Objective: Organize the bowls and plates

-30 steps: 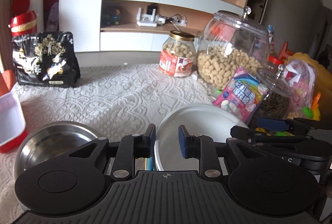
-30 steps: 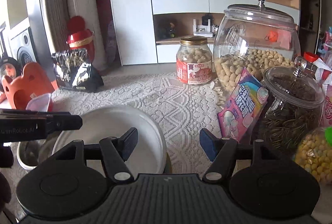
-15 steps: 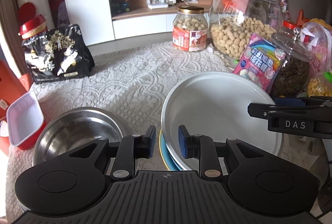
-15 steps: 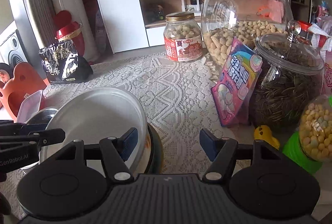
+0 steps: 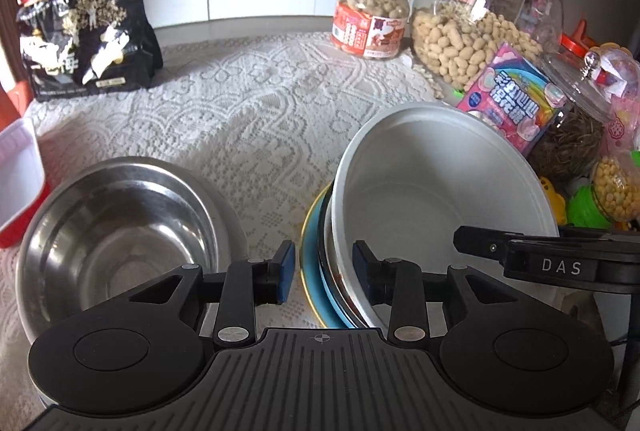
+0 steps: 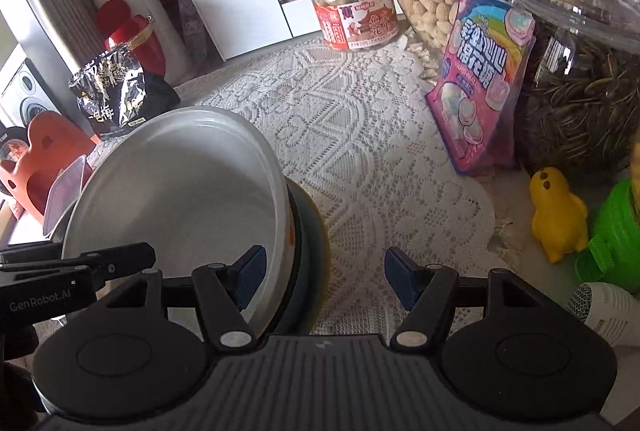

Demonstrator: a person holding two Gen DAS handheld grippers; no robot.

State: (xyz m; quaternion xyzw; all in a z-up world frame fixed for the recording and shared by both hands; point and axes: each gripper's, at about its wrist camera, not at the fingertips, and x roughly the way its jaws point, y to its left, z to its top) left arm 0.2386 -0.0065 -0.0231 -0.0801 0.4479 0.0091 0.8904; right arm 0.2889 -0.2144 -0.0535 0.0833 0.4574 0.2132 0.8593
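white bowl (image 5: 440, 183) rim between opening left hand-held gripper (image 5: 323, 273); right hand-held gripper (image 6: 324, 277) open.

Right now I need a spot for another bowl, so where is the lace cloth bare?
Bare lace cloth stretches between the black snack bag, the small peanut jar, the steel bowl and the white bowl. The right side is crowded: big peanut jar, pink candy packet, seed jar, yellow duck.

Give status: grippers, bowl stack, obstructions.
Left gripper opening, straddling white bowl rim. Right gripper open. Bowl tilted on blue plate. Marshmallow bag close behind.
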